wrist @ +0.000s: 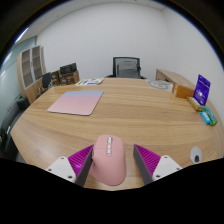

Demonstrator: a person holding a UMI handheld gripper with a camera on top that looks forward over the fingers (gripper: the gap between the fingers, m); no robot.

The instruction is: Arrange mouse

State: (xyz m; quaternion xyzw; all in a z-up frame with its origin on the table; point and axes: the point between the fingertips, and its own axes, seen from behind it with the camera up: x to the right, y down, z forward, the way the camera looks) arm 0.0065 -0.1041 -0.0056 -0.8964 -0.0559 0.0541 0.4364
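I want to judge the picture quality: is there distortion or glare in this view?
Gripper view: strong wide-angle bending curves the table edge; soft even room light, mild sheen on the wood, no harsh glare; the pink mouse between the claw fingers looks sharp.

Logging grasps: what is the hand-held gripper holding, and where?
Nothing is gripped: the hand-held gripper is open, and the pink plastic computer mouse stands between its fingers on the wooden table.
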